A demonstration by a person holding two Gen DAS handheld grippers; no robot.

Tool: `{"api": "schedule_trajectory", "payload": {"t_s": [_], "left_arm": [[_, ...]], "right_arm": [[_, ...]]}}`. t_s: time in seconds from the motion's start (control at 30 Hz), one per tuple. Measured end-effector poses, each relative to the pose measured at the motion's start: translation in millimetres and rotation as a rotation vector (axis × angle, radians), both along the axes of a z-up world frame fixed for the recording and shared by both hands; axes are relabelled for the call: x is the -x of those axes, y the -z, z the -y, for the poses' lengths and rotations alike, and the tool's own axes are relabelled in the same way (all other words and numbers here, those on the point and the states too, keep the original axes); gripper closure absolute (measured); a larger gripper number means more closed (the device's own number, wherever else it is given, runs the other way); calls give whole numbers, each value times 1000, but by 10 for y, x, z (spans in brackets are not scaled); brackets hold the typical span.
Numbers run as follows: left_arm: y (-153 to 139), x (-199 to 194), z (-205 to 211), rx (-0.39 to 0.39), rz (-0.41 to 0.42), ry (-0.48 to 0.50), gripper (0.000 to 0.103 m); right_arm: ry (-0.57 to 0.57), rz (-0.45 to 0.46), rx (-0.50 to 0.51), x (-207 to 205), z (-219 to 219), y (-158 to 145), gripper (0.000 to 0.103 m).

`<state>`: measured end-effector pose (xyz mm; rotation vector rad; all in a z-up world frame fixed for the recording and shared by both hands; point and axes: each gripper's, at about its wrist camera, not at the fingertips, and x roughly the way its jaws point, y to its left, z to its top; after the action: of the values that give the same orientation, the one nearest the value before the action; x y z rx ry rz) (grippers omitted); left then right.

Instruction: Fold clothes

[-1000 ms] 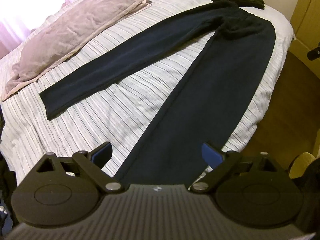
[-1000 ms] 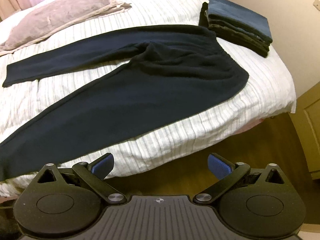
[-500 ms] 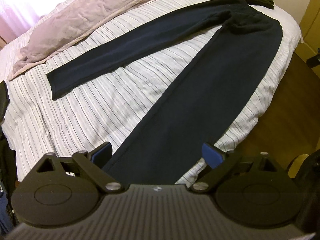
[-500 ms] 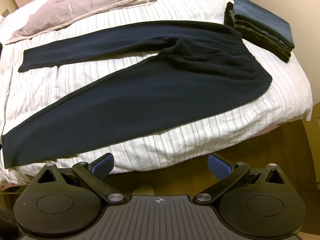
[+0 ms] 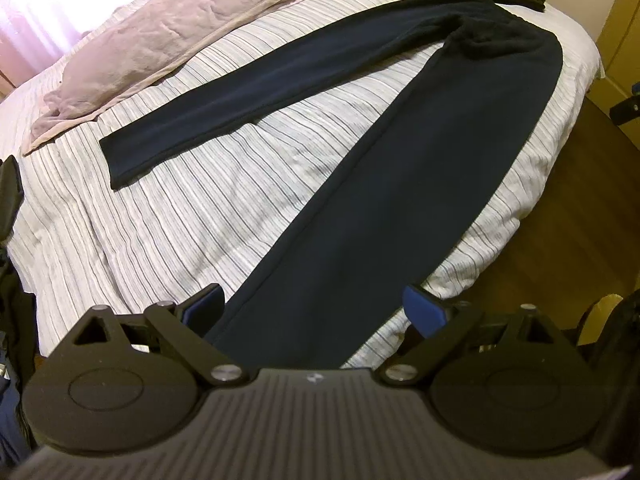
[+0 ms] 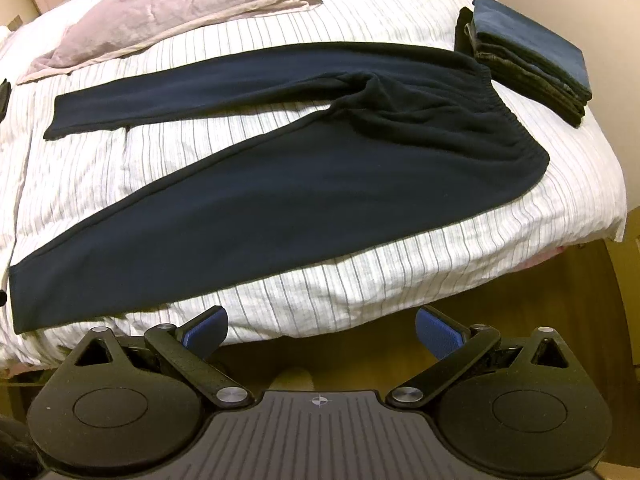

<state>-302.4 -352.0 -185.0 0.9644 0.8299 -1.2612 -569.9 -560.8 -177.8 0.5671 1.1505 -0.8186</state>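
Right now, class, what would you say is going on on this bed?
A person holds tongs in each hand over a bed with a striped cover. Dark navy trousers lie spread flat on it, legs splayed apart, not yet folded. The left tongs are open above the near leg's cuff; the right tongs are open off the bed's edge, touching nothing. A stack of folded clothes sits by the waistband, and a mauve pillow lies at the far side.

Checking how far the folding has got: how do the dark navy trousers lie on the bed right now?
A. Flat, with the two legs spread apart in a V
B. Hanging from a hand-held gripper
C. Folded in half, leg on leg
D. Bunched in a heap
A: the dark navy trousers lie flat on the striped bedcover, legs splayed apart, bedcover showing between them.
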Motion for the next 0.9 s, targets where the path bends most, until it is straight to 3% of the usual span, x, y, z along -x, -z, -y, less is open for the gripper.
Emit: {"api": "schedule_trajectory", "payload": {"t_s": [0.5, 0.9], "left_arm": [[46, -171, -83, -11, -4, 0, 9], [70, -419, -421, -19, -71, -225, 9]], "right_arm": [[-36, -16, -1, -272, -67, 23, 1], [-224, -55, -16, -941, -83, 165, 1]]}}
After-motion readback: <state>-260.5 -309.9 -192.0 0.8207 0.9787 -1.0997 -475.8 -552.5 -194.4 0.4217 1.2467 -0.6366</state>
